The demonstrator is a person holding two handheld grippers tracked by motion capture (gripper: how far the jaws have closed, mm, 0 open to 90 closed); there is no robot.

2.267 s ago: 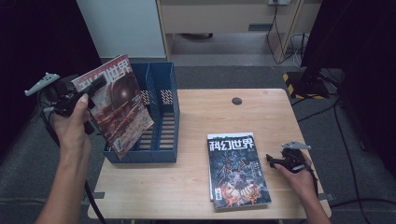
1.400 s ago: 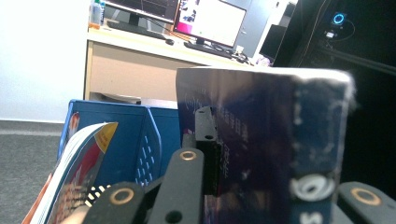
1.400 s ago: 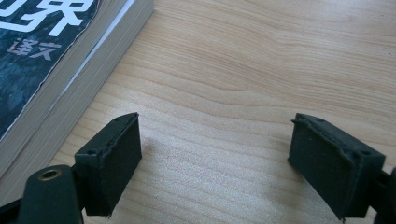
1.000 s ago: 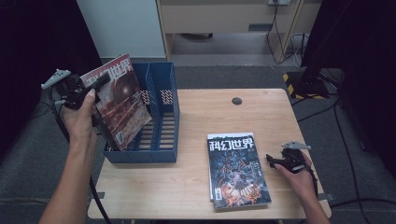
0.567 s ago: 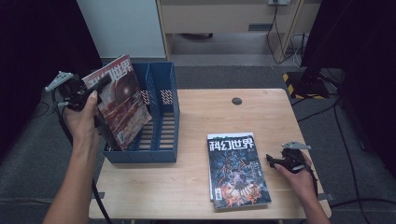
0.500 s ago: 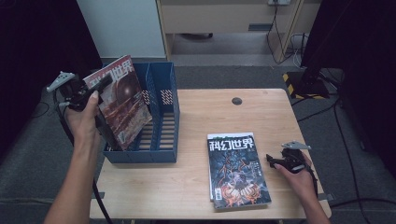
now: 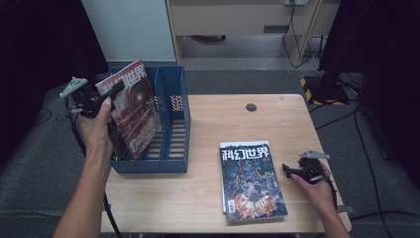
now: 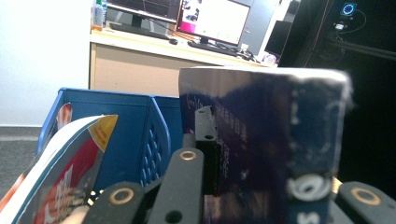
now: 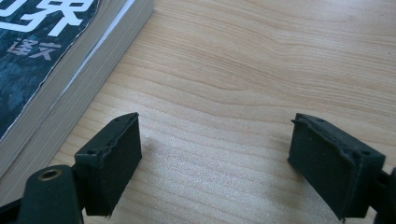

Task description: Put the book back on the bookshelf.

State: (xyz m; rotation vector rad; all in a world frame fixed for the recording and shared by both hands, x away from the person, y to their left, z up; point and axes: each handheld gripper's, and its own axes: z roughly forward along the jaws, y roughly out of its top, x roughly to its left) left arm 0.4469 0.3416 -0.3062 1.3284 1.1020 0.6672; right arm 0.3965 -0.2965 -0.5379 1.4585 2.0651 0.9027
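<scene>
My left gripper (image 7: 100, 100) is shut on the top edge of a red-covered magazine (image 7: 131, 111) and holds it tilted. The magazine's lower end sits inside the left compartment of the blue file rack (image 7: 174, 119). In the left gripper view its dark blue back cover (image 8: 280, 140) stands between the jaws of my left gripper (image 8: 275, 205). My right gripper (image 7: 292, 171) rests open on the table, just right of a stack of magazines (image 7: 250, 181). Nothing lies between the jaws of my right gripper (image 9: 222, 163), and the stack's edge (image 9: 46, 56) is to their left.
Another magazine with a red and white cover (image 8: 65, 168) leans in the blue rack (image 8: 140, 121) beside the held one. The wooden table (image 7: 233, 124) has a round cable hole (image 7: 251, 107) near its far edge. Dark floor surrounds the table.
My left hand has carried the red magazine a little to the right, over the rack's left compartment, and stood it more upright. The right gripper has stayed where it was.
</scene>
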